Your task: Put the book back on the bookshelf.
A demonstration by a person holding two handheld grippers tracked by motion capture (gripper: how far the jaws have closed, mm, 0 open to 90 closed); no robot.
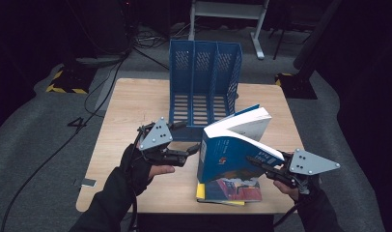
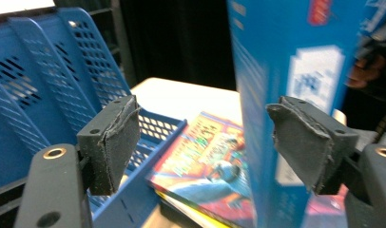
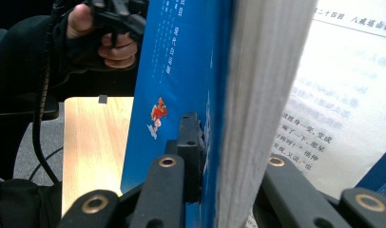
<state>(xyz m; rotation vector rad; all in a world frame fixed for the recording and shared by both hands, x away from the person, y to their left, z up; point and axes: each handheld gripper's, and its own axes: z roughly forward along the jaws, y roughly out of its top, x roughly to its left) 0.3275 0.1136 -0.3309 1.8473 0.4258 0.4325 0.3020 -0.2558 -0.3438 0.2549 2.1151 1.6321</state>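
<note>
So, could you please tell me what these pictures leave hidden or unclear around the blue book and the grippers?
- Lower books: titles and count, high view; the blue book covers most.
- Blue book's cover text: left gripper view, blurred.
- Right gripper: far pad behind the page block, right gripper view.
- Blue file rack: top cut off, left gripper view.
- Left gripper: open beside the book.

— Standing upright, tilting a little: blue book, cover partly opening, white pages showing.
— Resting where?
— Sitting on colourful flat books near the surface's front edge, right beside the blue file rack.
</note>
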